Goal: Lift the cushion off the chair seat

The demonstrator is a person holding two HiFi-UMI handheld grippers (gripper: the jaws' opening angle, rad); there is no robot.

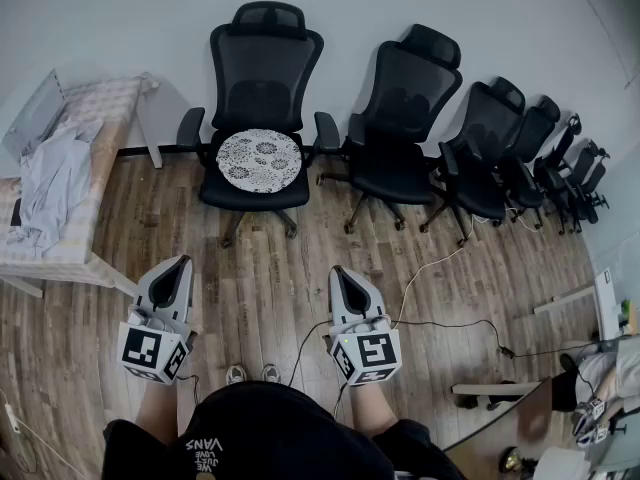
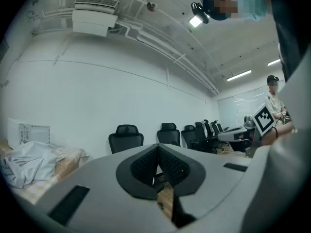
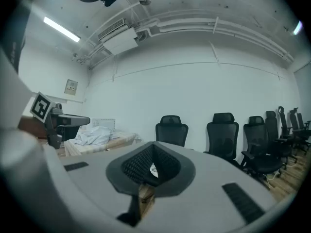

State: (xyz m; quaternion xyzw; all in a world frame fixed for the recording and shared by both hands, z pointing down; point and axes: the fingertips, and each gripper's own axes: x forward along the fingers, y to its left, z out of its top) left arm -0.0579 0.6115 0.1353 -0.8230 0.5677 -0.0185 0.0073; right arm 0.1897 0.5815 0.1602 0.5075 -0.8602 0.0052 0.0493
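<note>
Round patterned cushion lies flat on the seat of the leftmost black chair by the wall, well apart from both grippers. Left gripper and right gripper are level over the wood floor (side by side, pointing toward that chair). Each has its jaws pressed together with nothing between them.

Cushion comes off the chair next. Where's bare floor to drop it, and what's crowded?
Bare floor between the cushioned chair and the person's shoes. Crowded: chair row and cables on the right; the bed on the left carries a cloth.
</note>
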